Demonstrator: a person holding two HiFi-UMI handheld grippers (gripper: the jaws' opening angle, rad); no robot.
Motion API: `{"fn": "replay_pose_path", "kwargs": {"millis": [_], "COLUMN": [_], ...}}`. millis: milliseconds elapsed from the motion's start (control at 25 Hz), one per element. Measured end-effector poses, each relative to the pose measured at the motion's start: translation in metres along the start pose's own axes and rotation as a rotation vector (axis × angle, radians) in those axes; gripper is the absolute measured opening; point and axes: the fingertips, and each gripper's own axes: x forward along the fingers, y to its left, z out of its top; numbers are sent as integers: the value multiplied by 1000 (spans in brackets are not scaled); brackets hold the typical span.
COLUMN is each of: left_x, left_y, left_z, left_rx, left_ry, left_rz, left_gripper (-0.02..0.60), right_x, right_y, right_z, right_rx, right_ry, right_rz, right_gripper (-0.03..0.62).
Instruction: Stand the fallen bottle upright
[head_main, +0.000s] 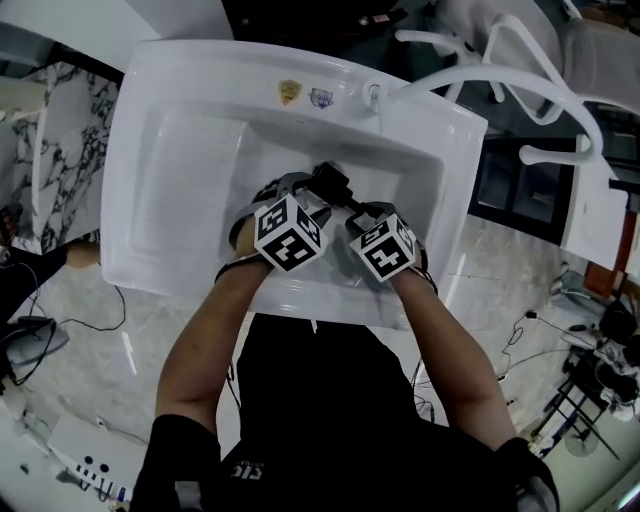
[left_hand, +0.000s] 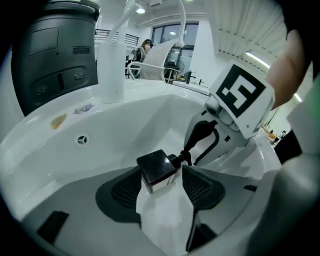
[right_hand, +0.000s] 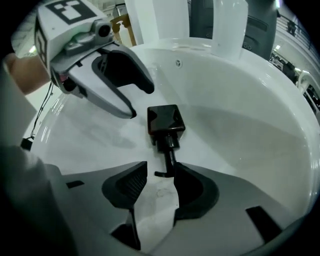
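A small black square bottle (head_main: 331, 183) with a pump top lies on its side in the white sink (head_main: 180, 150). In the left gripper view its body (left_hand: 157, 170) sits just ahead of my left gripper (left_hand: 161, 186), between the two open jaws, with gaps at both pads. In the right gripper view the bottle (right_hand: 166, 121) points its pump neck (right_hand: 170, 152) at my right gripper (right_hand: 161, 181). The spout lies between the open jaws, against the right-hand finger (right_hand: 192, 187). In the head view both grippers, left (head_main: 303, 197) and right (head_main: 362, 213), hang close together over the basin.
A tap (head_main: 372, 95) stands on the sink's far rim, beside two small stickers (head_main: 290, 91). An overflow hole (left_hand: 83, 139) sits in the basin wall. A dark bin (left_hand: 55, 55) stands behind the sink. White rails (head_main: 520, 80) curve at the right, and cables lie on the floor.
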Motion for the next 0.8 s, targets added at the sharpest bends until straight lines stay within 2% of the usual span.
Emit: {"fn": "replay_pose_path", "kwargs": {"millis": [240,360,600,800], "left_x": [15,21,31,39], "left_y": [6,4,0,-2], "left_z": [1,1,3,8], "left_rx": [40,58,83,112], "left_ry": [26,36,17,20], "left_rz": [-1,-9,-3,2], "left_gripper": [267,267,267,267], "right_x": [14,27,35,21], "right_y": [-11,-8,-1,-3], "right_z": [-1,-4,-1,10], "right_rx": [-60,-68,-43,-48], "right_ry": [4,12,-10,-57], "right_rz": [-97,-57,11,35], "right_gripper": [195,155,159,37]}}
